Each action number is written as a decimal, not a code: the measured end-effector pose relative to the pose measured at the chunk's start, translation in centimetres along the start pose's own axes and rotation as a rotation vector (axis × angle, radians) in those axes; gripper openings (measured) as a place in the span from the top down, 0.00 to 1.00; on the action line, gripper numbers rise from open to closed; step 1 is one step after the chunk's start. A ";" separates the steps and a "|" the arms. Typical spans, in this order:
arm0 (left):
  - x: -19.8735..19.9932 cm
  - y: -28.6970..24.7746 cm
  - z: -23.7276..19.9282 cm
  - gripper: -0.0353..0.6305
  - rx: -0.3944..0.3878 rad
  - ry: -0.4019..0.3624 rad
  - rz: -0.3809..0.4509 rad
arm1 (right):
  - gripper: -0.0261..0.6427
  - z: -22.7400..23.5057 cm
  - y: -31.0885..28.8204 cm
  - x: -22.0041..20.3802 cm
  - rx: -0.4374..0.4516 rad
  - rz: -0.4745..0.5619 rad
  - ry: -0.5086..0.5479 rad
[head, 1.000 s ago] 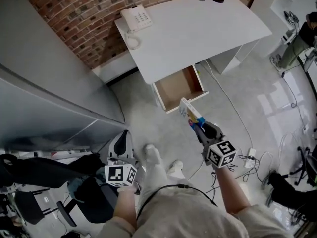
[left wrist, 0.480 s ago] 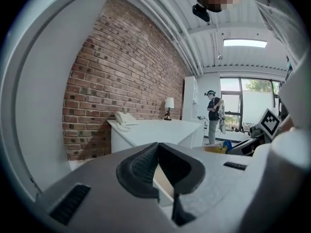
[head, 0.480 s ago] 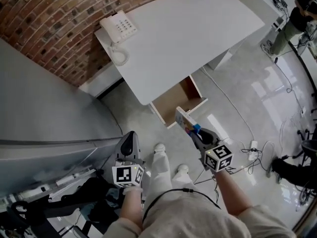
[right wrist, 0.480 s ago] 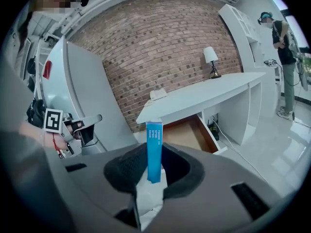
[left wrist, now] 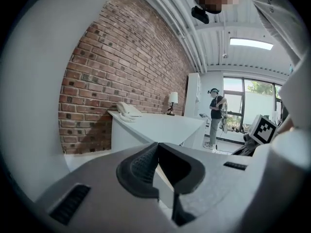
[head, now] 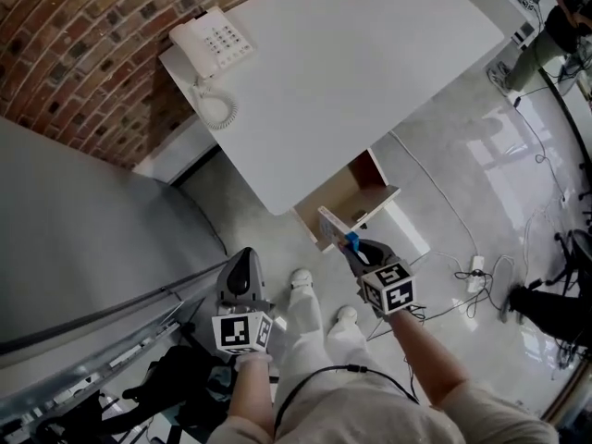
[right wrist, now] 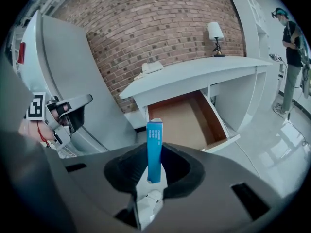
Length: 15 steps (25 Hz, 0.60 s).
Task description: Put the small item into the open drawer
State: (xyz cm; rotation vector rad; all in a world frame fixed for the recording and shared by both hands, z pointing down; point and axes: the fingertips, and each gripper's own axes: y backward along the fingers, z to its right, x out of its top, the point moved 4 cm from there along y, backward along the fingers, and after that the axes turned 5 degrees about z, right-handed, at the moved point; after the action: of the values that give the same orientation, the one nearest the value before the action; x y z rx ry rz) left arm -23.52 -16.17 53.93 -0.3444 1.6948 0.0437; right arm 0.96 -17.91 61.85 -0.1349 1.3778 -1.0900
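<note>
The right claw [right wrist: 154,168] is pinching the thin blue carton [right wrist: 154,147], probably light and crushable, by its lower end, just short of the open drawer [right wrist: 187,123] at one o'clock, while the left claw [left wrist: 156,165] is hanging closed and empty.

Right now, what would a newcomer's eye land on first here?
The right gripper clamps a blue box upright, aimed at the open drawer under the white desk. A telephone sits on the desk's corner near the brick wall. The left gripper is shut and empty.

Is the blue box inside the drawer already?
No, the blue box is clamped upright in the right tongs, out in front of the open drawer.
</note>
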 end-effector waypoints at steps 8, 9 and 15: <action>-2.7 -1.8 -1.6 0.94 -0.010 0.028 -0.011 | 0.83 0.3 -5.2 -1.0 -0.049 -0.121 0.021; -3.0 -1.9 -1.8 0.94 -0.009 0.033 -0.012 | 0.83 0.3 -5.8 -1.1 -0.058 -0.139 0.026; -4.6 -2.7 -2.4 0.94 -0.008 0.060 -0.016 | 0.83 0.3 -9.0 -2.2 -0.103 -0.228 0.048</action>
State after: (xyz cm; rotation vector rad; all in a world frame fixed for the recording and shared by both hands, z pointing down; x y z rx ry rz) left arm -24.61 -18.40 59.24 -0.3684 1.7517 0.0279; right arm -3.23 -21.37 69.35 -0.3496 1.4879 -1.2169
